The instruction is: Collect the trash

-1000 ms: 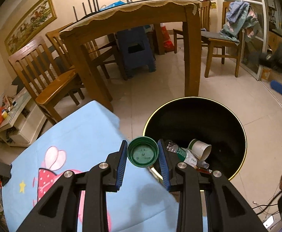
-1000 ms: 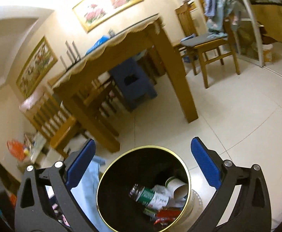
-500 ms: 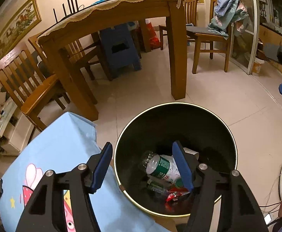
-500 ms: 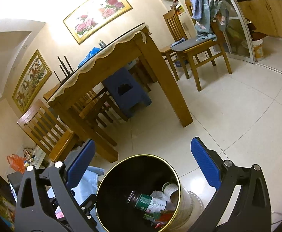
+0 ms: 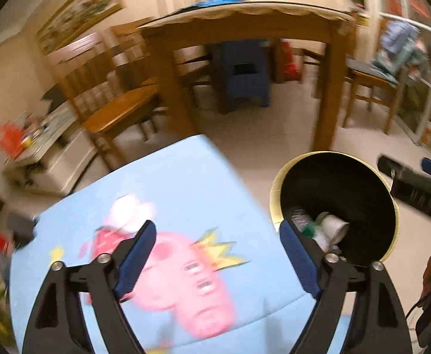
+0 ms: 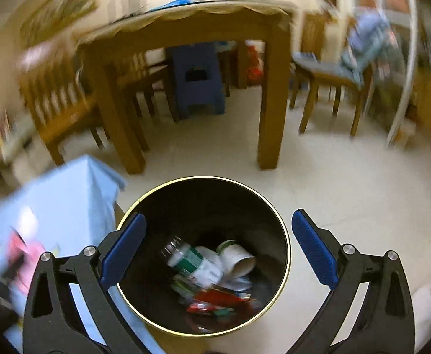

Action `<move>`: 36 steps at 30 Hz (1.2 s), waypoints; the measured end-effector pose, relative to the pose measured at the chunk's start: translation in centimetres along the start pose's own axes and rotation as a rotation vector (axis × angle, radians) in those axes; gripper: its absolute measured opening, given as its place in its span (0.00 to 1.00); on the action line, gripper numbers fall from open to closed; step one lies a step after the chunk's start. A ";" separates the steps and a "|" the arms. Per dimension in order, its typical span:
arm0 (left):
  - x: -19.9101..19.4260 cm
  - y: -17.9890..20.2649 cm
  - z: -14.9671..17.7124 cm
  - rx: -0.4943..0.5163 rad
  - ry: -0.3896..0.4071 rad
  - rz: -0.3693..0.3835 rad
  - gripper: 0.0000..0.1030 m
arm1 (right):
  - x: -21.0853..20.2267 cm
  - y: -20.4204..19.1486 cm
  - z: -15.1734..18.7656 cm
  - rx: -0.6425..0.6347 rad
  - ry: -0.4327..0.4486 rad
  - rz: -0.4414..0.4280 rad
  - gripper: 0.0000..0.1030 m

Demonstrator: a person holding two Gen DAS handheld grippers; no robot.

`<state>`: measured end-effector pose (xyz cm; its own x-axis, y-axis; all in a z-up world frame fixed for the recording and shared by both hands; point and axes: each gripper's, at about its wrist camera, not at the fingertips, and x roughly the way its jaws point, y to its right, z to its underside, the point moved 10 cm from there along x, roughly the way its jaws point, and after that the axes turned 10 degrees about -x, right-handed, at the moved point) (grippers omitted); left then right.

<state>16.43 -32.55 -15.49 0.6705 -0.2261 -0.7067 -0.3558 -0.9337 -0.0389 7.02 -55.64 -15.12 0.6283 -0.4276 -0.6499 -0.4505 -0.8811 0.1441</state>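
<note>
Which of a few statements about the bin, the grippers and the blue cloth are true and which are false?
1. The left gripper holds a green cap. False: its jaws have just been opening and nothing is between them.
2. The bin contains a plastic bottle and a paper cup. True.
3. The right gripper is open and empty. True.
4. The bin stands on the blue cloth. False: it stands on the tiled floor beside the cloth.

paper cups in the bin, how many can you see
1. A white paper cup lies on its side in the black bin, beside the green-labelled plastic bottle. More cups could be buried under the wrappers; the blur hides detail.
</note>
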 end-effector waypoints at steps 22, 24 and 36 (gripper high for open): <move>-18.2 -26.1 5.4 -0.320 0.171 -0.292 0.94 | -18.2 -26.4 0.5 -0.173 0.056 -0.599 0.95; -19.3 -26.1 5.2 -0.324 0.184 -0.287 0.94 | -20.0 -26.2 -0.3 -0.200 0.083 -0.586 0.95; -21.8 -24.9 5.0 -0.326 0.220 -0.265 0.94 | -25.0 -24.0 -1.8 -0.238 0.200 -0.494 0.95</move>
<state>7.42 -3.00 -2.62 0.8452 0.0116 -0.5343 0.0457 -0.9977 0.0505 3.26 -24.20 -0.94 0.8457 0.0361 -0.5324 0.0668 -0.9970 0.0385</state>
